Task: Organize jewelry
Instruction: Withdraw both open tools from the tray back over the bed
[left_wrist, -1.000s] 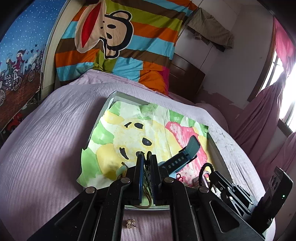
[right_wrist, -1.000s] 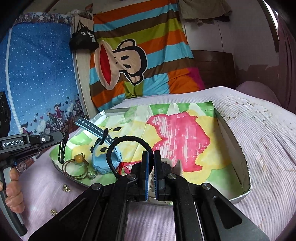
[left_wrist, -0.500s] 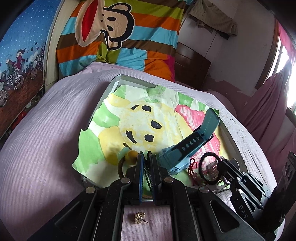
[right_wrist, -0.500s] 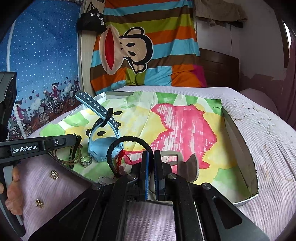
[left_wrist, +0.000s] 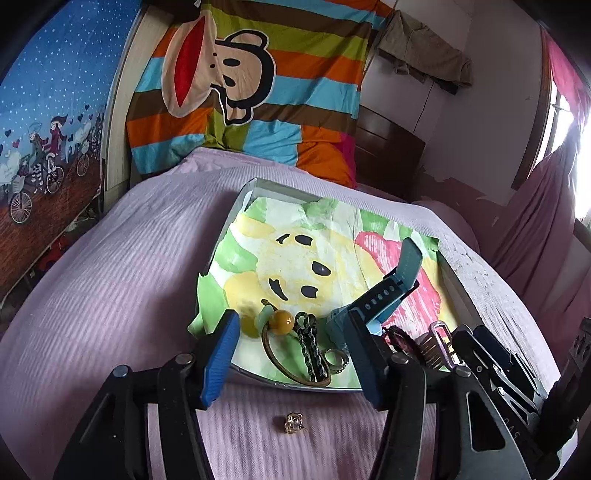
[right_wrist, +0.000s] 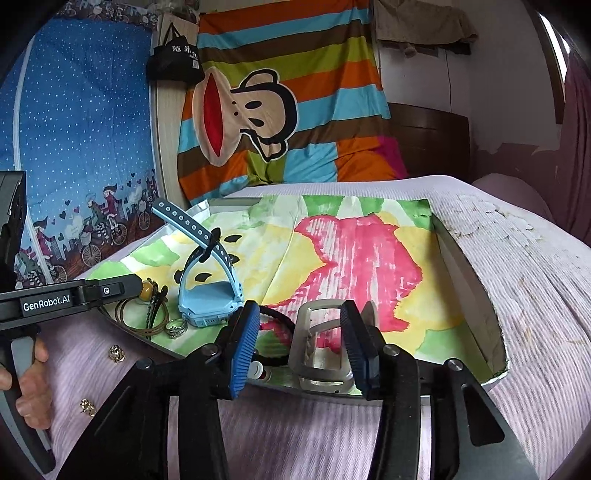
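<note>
A shallow tray (left_wrist: 243, 195) lined with colourful paper lies on the bed, also in the right wrist view (right_wrist: 469, 280). At its near edge lie a blue watch (left_wrist: 373, 306) (right_wrist: 207, 295), a cord with a yellow bead (left_wrist: 282, 322), a dark chain (left_wrist: 312, 350), a silver ring (left_wrist: 337, 360) (right_wrist: 176, 328), a black cord bracelet (right_wrist: 275, 317) and a metal buckle (right_wrist: 319, 350). My left gripper (left_wrist: 291, 354) is open and empty above the tray's near edge. My right gripper (right_wrist: 303, 347) is open around the buckle. A small gold earring (left_wrist: 294, 423) lies on the bedspread below my left gripper. Two gold earrings (right_wrist: 116, 353) (right_wrist: 88, 407) show on the bedspread.
The pink bedspread (left_wrist: 110, 295) surrounds the tray. A striped monkey blanket (left_wrist: 243, 92) stands at the head of the bed. A blue wall hanging (right_wrist: 74, 147) is on the left. Pink curtains (left_wrist: 535, 221) hang at the right.
Both grippers were shut and now stand open. Both have drawn back toward the tray's near edge, and the cord with bead, chain and ring now lie uncovered between my left fingers.
</note>
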